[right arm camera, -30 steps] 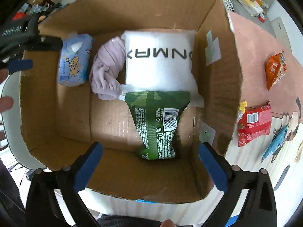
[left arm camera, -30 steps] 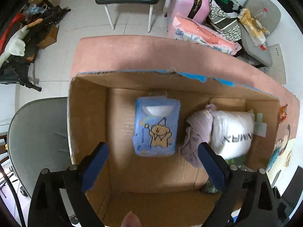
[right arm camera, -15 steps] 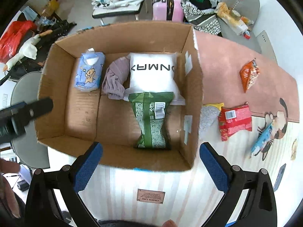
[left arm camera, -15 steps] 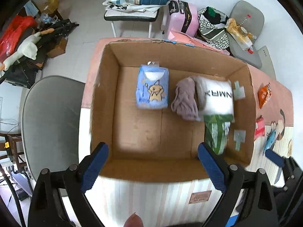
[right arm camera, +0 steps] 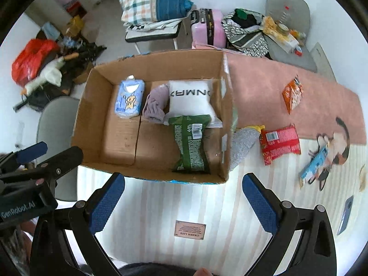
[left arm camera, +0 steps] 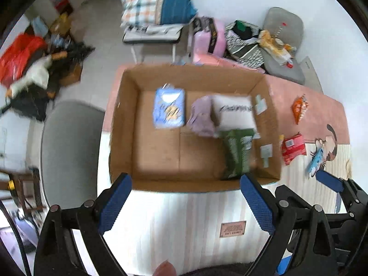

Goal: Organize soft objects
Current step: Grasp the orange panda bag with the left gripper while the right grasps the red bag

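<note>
Right wrist view showed both grippers, right gripper (right arm camera: pixel 182 196) and left gripper (left arm camera: pixel 185 201), open and empty; beyond, four soft items lay in the cardboard box (right arm camera: pixel 110 171), while snack packets (right arm camera: pixel 279 143) remained outside on the bench (right arm camera: pixel 264 85).

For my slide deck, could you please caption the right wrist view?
Open right gripper above a cardboard box holding tissue pack, cloth, pillow, green bag.

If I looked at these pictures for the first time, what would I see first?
Probably the big cardboard box in the middle of the table, with a white pillow, a green packet and a blue tissue pack inside. Next, the bright snack packets, red and orange, on the table right of it.
</note>
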{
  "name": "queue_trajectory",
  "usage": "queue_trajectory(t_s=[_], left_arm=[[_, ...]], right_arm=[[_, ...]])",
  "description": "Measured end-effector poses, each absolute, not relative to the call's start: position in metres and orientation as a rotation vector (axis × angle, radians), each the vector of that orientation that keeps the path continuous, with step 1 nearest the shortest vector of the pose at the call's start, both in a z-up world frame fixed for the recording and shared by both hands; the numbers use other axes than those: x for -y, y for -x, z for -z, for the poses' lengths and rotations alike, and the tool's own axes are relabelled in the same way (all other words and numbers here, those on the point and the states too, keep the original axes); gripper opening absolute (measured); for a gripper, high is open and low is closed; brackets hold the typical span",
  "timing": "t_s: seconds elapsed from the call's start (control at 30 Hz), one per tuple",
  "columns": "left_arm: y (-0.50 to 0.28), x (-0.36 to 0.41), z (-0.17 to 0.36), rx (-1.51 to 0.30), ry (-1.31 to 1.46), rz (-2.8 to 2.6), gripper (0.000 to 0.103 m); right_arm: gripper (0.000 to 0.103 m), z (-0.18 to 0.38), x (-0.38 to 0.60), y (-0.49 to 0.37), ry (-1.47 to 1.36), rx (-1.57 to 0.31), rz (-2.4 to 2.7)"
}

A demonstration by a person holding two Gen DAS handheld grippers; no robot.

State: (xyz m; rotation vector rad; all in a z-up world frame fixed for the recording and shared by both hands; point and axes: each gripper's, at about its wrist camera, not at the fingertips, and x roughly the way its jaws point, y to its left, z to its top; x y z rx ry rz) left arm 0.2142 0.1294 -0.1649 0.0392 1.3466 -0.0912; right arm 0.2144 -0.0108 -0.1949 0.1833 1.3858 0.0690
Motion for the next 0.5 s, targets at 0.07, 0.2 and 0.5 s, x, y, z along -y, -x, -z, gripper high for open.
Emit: queue_trajectory(t_s=[0.07,0.2,0.5], left_arm=[[-0.220,-0.104,0.155,-1.305,-0.130,0.103,0.096],[-0.240,-0.046,0.149,-1.241,-0.312,0.110,0.096],[-0.305,0.082,0.209,-1.198,-0.724,0.119,0.096]], right_arm=[[0.103,0.193,0.035,-0.211,-0.238,-1.381,-0.041],[0.103,0.209,0.120,-0.206,-0.461,-1.377,0.109],[0.094,0.359,0.264,-0.234,-0.966,-1.515,0.406]])
